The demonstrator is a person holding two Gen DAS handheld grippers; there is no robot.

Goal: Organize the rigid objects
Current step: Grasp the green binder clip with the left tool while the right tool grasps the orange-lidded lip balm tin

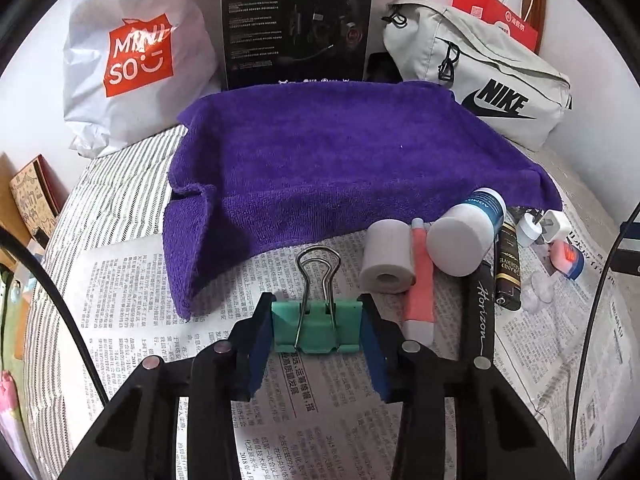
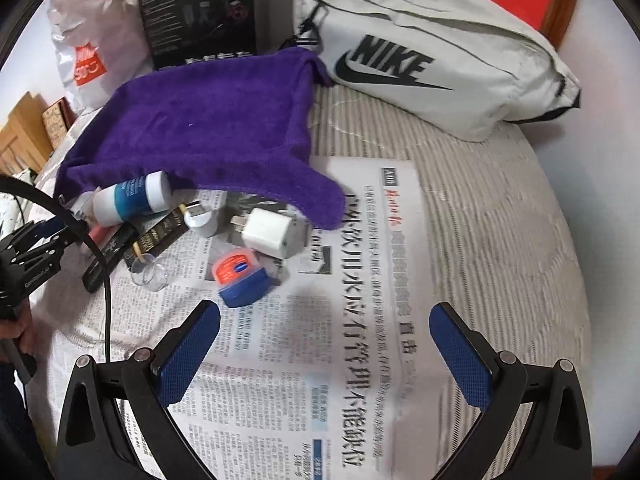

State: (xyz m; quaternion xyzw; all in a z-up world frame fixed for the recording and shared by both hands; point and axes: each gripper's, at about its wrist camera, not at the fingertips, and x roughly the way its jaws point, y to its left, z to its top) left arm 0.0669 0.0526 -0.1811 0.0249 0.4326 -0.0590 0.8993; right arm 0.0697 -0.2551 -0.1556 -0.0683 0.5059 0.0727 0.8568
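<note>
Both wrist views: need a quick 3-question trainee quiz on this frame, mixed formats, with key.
1. True or false: the left gripper is shut on the green binder clip.
2. Multiple choice: the right gripper holds A) the white charger B) nothing, jaws apart C) the purple towel.
3. Fill in: the small items lie on a sheet of ____, in front of the towel.

Key: 1 true; 2 B; 3 newspaper.
</note>
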